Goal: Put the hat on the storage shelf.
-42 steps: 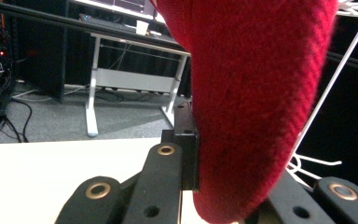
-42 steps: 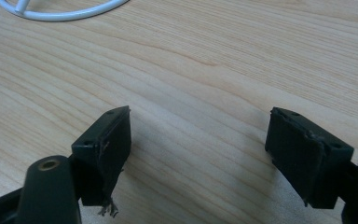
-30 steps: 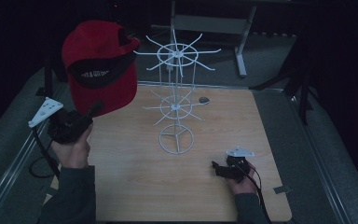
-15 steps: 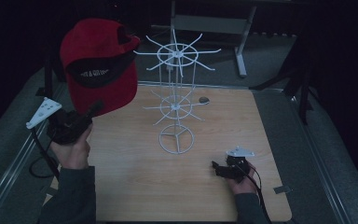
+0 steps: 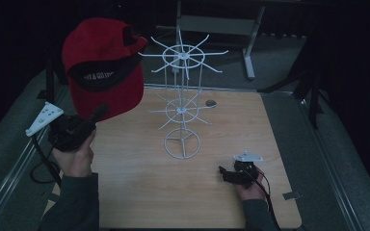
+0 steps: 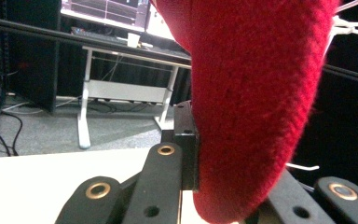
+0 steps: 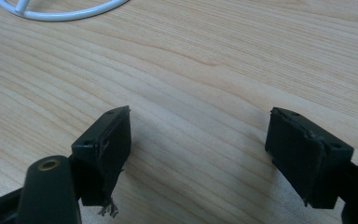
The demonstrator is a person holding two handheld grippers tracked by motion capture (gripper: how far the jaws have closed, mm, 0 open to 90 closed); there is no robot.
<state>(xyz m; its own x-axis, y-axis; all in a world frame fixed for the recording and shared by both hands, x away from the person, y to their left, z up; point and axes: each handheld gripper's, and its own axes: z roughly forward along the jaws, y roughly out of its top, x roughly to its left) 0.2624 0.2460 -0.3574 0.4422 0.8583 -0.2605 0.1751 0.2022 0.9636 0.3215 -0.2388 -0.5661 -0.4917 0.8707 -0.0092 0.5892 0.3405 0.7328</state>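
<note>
Red knitted cap (image 5: 103, 67) hung clamped in the left gripper (image 5: 96, 114), raised just left of the white wire rack (image 5: 182, 103), level with its top spokes. Right gripper (image 5: 224, 173), jaws apart and empty, rested on the wooden table (image 5: 139, 192) near the rack's base.

My left tongs (image 6: 223, 186) have the red cap (image 6: 256, 93) pinched between the jaws, pale surface (image 6: 51, 168) below, white-legged desk (image 6: 121, 88) way back there.

A dim lab or office: monitors (image 6: 105, 11) on a white-legged desk (image 6: 121, 88), cables on grey carpet.
</note>
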